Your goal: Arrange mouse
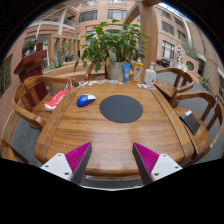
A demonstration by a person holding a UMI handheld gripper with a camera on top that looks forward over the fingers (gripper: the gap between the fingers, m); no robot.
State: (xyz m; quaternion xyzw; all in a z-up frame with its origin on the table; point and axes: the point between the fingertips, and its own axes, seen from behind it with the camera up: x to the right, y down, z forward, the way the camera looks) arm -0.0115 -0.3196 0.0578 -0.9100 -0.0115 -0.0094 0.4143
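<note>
A blue and white mouse (86, 99) lies on the wooden table (90, 135), left of a round dark mouse mat (121, 108). My gripper (112, 163) is at the table's near edge, well short of both. Its two fingers, with magenta pads (74, 158), stand wide apart and hold nothing.
A red flat object (56, 99) lies at the table's left edge. A potted plant (112, 45), bottles (150, 74) and small items stand at the far side. A dark device (190, 121) lies at the right edge. Wooden chairs (30, 85) surround the table.
</note>
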